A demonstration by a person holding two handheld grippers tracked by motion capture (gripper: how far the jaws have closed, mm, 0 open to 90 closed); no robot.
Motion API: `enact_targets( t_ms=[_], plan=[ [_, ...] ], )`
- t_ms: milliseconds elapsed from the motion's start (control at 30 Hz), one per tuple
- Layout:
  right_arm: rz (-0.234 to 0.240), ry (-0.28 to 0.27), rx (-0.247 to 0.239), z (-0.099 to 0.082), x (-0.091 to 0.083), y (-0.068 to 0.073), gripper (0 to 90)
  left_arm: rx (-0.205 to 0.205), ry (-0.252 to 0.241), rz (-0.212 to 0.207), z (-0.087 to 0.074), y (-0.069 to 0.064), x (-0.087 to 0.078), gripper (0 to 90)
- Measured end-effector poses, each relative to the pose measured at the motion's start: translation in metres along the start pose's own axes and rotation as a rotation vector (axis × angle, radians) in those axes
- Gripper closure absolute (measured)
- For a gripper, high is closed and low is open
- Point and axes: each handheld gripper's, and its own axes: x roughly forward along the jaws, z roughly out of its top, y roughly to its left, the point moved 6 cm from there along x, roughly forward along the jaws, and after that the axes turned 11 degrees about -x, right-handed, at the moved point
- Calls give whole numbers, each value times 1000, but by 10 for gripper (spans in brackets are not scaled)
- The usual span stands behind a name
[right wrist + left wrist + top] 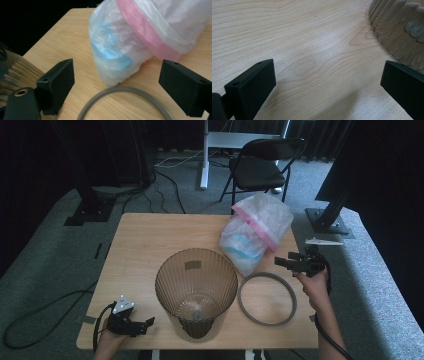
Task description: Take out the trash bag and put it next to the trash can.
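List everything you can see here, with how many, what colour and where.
bin: one, translucent brown, ribbed, upright at the table's near middle
ring: one, grey, flat on the table right of the bin
plastic bag: one, clear with a pink band and something blue inside, far right of the table
table: one, light wood
folding chair: one, black, on the carpet beyond the table
left gripper: one, black, near left corner, jaws open over bare wood
right gripper: one, black, right edge, jaws open toward the bag
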Motion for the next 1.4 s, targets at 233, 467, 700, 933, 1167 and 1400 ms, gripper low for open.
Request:
enact_targets(
  t_ms=[233,467,700,933,1167,1400],
  plan=[
    [-5,27,20,-19,-2,-4,124,0,1,-2,0,0,0,0],
    [-5,60,70,-55,-4,-11,124,1,0,-2,0,0,-1,0],
    [-22,107,112,-85,-5,-21,124,-3,0,-3,0,0,-1,0],
    [-39,178,131,-112,-2,-28,137,-7,-2,-5,0,0,-1,0],
    [-88,253,134,-135,0,-34,142,-7,-1,-5,0,0,-1,0],
    [-115,305,144,-149,3,-37,152,-8,0,-4,0,0,-1,0]
  ],
)
